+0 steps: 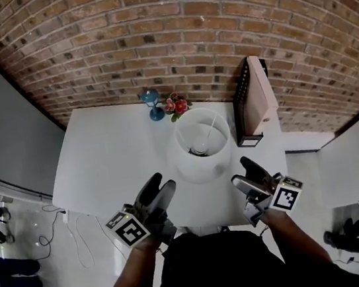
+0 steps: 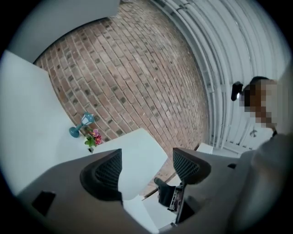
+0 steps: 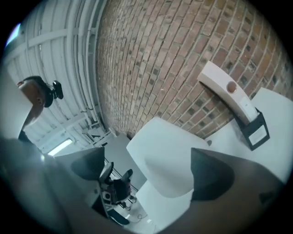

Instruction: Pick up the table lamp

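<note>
One table lamp point(image 1: 199, 146), one table point(image 1: 112, 163) (white)

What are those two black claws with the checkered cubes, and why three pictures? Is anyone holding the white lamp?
They are grippers, like big tongs, one in each of a person's hands. The picture from above comes from a camera on the person's head: the left gripper and right gripper sit on either side of the table lamp. The other two come from small cameras riding on each gripper, looking along its jaws. The white table also holds a blue ornament, little flowers and a leaning flat box. Both grippers are open, so nothing is held yet.
</note>
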Motion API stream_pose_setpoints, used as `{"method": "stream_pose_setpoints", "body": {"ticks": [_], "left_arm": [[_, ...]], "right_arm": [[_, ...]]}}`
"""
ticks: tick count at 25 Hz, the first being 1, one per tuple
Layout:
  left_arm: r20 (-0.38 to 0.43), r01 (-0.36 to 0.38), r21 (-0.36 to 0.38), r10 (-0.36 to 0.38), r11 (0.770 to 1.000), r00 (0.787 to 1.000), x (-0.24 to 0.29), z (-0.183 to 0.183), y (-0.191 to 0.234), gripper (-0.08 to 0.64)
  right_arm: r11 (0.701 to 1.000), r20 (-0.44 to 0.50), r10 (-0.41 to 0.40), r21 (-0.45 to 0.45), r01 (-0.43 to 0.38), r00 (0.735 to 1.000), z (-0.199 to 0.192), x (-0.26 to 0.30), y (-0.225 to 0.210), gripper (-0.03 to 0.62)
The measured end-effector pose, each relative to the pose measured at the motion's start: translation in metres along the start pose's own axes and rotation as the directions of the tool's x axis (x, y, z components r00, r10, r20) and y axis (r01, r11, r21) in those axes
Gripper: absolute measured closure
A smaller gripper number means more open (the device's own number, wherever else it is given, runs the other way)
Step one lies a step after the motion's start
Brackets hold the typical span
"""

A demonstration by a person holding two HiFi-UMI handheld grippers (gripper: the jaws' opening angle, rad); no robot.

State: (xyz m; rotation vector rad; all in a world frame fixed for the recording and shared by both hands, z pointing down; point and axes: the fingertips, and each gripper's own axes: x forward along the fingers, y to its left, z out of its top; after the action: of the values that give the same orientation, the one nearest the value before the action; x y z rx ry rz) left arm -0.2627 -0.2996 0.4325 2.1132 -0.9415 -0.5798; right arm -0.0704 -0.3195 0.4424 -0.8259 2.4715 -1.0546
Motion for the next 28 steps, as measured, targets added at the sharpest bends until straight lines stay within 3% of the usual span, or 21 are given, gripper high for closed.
{"method": "stream_pose_setpoints", "body": {"ticks": [4, 10, 15, 18, 22, 28], "left_arm": [[0.042, 0.014, -0.09, -0.011, 0.996, 0.999, -0.002, 0.005, 0.005, 0.204], [0.103, 0.05, -0.191, -0.03, 0.98, 0.994, -0.003, 0.013, 0.009, 0.17], [0.16, 0.126, -0.285, -0.082, 0.95, 0.984, -0.002, 0.018, 0.014, 0.166], [0.222, 0.19, -0.341, -0.118, 0.921, 0.968, -0.004, 0.024, 0.018, 0.166], [0.29, 0.208, -0.374, -0.099, 0.904, 0.952, -0.007, 0.031, 0.037, 0.166], [0.297, 0.144, -0.419, -0.014, 0.897, 0.955, -0.005, 0.025, 0.083, 0.166]], "right_arm": [[0.991, 0.086, 0.079, 0.099, -0.087, 0.993, 0.013, -0.002, 0.006, -0.003], [0.973, 0.142, 0.107, 0.188, -0.133, 0.984, 0.025, -0.006, 0.003, -0.003], [0.977, 0.157, 0.083, 0.182, -0.111, 0.984, 0.028, -0.008, -0.005, -0.003], [0.976, 0.161, 0.068, 0.192, -0.099, 0.985, 0.029, -0.01, -0.012, 0.002], [0.957, 0.205, 0.064, 0.266, -0.119, 0.977, 0.035, -0.014, -0.025, 0.032], [0.909, 0.28, 0.094, 0.367, -0.197, 0.955, 0.042, -0.017, -0.064, 0.032]]}}
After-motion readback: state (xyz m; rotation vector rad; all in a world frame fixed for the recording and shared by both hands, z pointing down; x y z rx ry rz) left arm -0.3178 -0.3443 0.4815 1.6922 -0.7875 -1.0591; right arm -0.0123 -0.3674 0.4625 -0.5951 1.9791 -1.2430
